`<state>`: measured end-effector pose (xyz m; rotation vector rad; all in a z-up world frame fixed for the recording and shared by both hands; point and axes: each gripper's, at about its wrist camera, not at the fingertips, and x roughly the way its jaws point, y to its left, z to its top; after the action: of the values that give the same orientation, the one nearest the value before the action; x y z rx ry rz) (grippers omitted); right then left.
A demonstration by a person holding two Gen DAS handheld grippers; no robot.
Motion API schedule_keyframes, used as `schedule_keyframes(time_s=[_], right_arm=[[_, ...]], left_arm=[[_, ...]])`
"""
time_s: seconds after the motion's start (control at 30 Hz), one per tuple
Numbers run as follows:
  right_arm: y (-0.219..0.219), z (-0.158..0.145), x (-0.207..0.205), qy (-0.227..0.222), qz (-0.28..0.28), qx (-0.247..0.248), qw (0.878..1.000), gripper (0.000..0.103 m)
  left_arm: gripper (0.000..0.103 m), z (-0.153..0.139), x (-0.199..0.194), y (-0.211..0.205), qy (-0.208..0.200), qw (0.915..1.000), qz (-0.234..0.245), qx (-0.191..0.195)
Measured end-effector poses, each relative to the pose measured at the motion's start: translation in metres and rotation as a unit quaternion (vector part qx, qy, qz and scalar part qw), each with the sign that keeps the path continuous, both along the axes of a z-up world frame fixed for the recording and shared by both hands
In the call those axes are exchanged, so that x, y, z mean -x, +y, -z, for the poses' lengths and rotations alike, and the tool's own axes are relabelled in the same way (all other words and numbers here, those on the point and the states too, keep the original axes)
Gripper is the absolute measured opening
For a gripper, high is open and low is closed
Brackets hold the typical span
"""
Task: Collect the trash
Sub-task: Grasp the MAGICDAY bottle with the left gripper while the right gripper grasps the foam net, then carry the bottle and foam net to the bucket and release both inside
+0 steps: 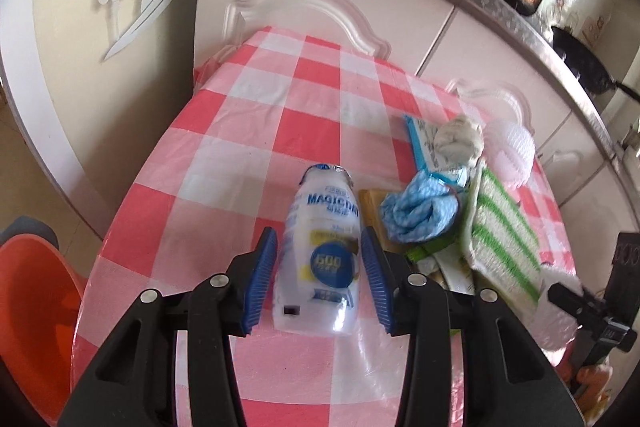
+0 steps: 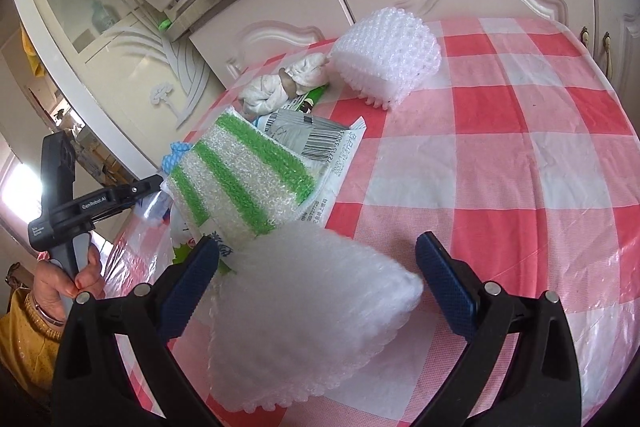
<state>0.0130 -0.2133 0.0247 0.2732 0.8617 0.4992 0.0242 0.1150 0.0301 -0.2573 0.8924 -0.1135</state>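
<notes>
My left camera sits just behind my left tongs (image 1: 318, 269), tilted down over the counter with its red-and-white checked plastic cover (image 1: 224, 131), facing the white panelled cupboard doors (image 1: 316, 11); the counter's near edge lies close beneath it. My right camera rides behind my right tongs (image 2: 318, 285), also angled down at the same counter (image 2: 520, 147), close in. Both views share the green-and-white striped scrubbing cloth (image 1: 500, 247) (image 2: 240, 175), the knotted white rag (image 1: 458, 141) (image 2: 288, 83) and the white foam net sleeve (image 1: 514, 151) (image 2: 388, 57). The right view also catches my left tongs (image 2: 160, 183) from the side.
</notes>
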Motion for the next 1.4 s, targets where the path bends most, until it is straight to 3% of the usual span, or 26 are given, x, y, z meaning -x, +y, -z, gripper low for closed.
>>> schedule_keyframes(time_s=[0.27, 0.5, 0.73, 0.77, 0.8, 0.97, 1.4], right_arm=[[-0.001, -0.001, 0.006, -0.001, -0.024, 0.037, 0.999, 0.099], [-0.002, 0.0, 0.015, -0.009, -0.048, 0.059, 0.997, 0.099], [0.0, -0.002, 0.018, -0.018, -0.037, 0.081, 0.996, 0.096], [0.001, -0.003, 0.019, -0.022, -0.032, 0.086, 0.996, 0.092], [0.001, -0.003, 0.019, -0.022, -0.029, 0.088, 0.995, 0.081], [-0.002, -0.004, 0.019, -0.024, -0.004, 0.096, 0.995, 0.066], [-0.019, -0.015, 0.039, -0.056, 0.091, 0.028, 0.994, 0.064]], left_arm=[[0.044, 0.013, -0.006, -0.021, 0.022, 0.9963, 0.014, -0.081], [0.044, 0.005, 0.015, -0.02, 0.006, 0.9974, -0.005, -0.072], [0.044, -0.01, 0.068, -0.018, -0.005, 0.9972, -0.01, -0.073], [0.044, -0.011, 0.074, -0.017, -0.006, 0.9971, -0.01, -0.075], [0.044, -0.014, 0.084, -0.017, -0.008, 0.997, -0.01, -0.077], [0.044, -0.02, 0.121, -0.009, -0.014, 0.9965, -0.002, -0.082], [0.044, -0.019, 0.181, 0.046, -0.027, 0.9983, -0.017, -0.049]])
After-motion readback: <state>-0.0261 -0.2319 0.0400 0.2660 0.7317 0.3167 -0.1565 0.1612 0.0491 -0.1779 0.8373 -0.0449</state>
